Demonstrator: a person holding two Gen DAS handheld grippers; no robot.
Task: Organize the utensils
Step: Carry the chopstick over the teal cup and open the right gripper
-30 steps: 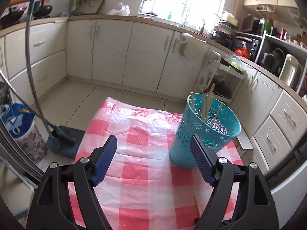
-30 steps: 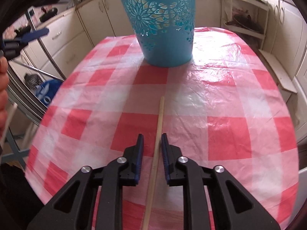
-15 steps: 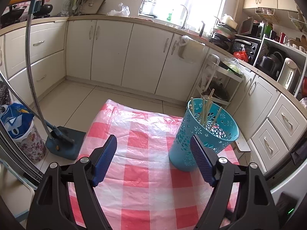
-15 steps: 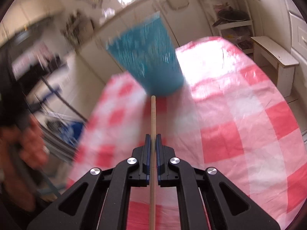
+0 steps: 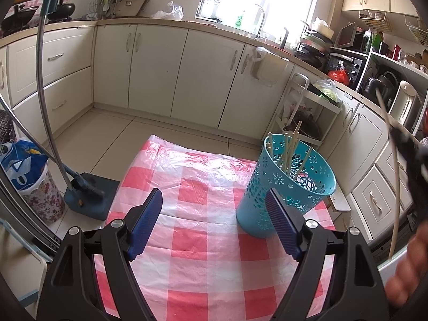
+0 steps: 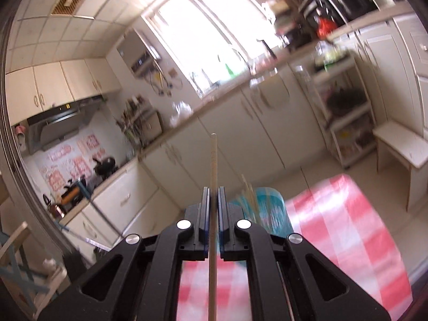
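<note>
A teal perforated basket (image 5: 287,187) stands on the red-and-white checked tablecloth (image 5: 208,251) and holds several wooden chopsticks (image 5: 290,147). My left gripper (image 5: 214,222) hovers open above the cloth, its right pad just in front of the basket, nothing between its pads. My right gripper (image 6: 213,195) is shut on a wooden chopstick (image 6: 213,160), lifted well above the table; the basket (image 6: 267,211) shows blurred below it. In the left wrist view the right gripper (image 5: 409,144) and its chopstick (image 5: 396,198) appear at the right edge, held by a hand (image 5: 406,275).
Cream kitchen cabinets (image 5: 160,67) run along the far wall under a window. A dustpan with a long handle (image 5: 88,195) and a flowered bin (image 5: 34,182) stand on the floor at left. A small white stool (image 6: 401,147) and a wire rack (image 5: 305,112) stand to the right of the table.
My right gripper closed on the chopstick that lay on the cloth and lifted it high, tilting up toward level. The left gripper stayed still and open.
</note>
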